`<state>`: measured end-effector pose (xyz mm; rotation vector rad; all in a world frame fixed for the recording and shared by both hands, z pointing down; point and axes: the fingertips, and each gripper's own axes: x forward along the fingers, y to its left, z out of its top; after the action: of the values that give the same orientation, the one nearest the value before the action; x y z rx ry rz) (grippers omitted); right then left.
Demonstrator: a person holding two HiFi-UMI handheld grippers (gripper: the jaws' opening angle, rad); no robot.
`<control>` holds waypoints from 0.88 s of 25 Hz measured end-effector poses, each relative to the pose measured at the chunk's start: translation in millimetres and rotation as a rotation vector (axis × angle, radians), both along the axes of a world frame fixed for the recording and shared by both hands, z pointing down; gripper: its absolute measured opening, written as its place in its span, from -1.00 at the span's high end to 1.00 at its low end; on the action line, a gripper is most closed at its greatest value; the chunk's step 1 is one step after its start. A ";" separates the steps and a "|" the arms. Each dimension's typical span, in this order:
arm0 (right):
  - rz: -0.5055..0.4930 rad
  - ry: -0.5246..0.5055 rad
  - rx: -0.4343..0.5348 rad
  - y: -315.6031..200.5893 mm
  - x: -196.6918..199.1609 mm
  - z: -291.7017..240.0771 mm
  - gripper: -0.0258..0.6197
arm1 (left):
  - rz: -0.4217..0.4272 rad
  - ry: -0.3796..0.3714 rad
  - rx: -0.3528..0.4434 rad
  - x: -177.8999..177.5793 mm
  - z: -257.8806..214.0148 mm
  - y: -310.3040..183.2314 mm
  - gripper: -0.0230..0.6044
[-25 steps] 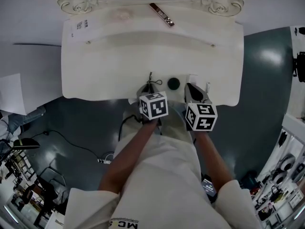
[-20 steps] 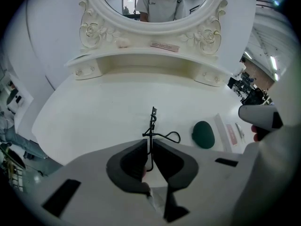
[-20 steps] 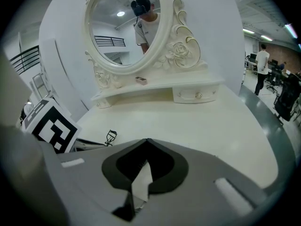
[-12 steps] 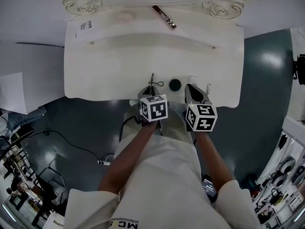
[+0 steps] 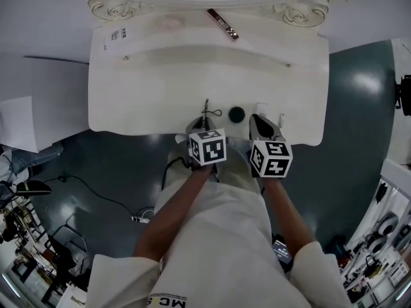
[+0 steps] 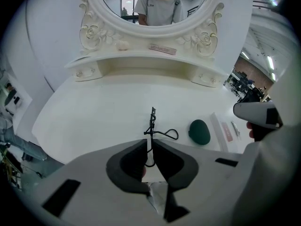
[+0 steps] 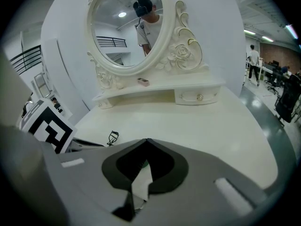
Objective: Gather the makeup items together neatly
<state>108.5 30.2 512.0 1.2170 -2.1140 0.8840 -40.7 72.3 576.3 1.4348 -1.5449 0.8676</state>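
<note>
Eyelash curler (image 6: 152, 125) clamped in left claw (image 6: 149, 144), right claw (image 7: 146, 141) closed, reflection (image 6: 159, 11) only in gripper views

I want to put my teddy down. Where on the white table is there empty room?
The table's whole left side is bare, from the eyelash curler out to the left edge. The right back part, before the little drawer, is bare too. The front middle is crowded: curler, green pad, flat white piece.

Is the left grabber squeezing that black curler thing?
Yes, shut on it: the left gripper has its jaws pressed together around the eyelash curler's handle.
</note>
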 end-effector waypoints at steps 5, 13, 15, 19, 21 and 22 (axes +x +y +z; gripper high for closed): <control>-0.010 -0.004 0.005 -0.2 -1.3 -1.0 0.92 | -0.004 0.008 0.016 -0.7 -9.2 1.7 0.86; -0.011 -0.017 0.021 -2.1 -5.0 -9.3 0.92 | -0.004 0.014 0.051 -6.6 -28.3 1.0 0.86; -0.012 -0.020 0.025 -2.5 -5.9 -10.9 0.92 | -0.002 0.019 0.072 -7.9 -36.6 -1.0 0.86; -0.017 -0.029 0.032 -2.3 -6.6 -15.8 0.92 | 0.019 0.064 0.102 -3.5 -51.0 -2.2 0.87; -0.018 -0.034 0.037 -2.3 -6.6 -18.2 0.92 | 0.049 0.085 0.113 0.7 -52.9 -2.1 0.87; -0.019 -0.036 0.038 -1.9 -6.8 -19.1 0.92 | 0.065 0.092 0.120 2.5 -54.6 -1.7 0.88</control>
<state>101.7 28.2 492.9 1.2066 -2.1768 0.8673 -38.2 70.5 521.7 1.5959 -1.5096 0.7463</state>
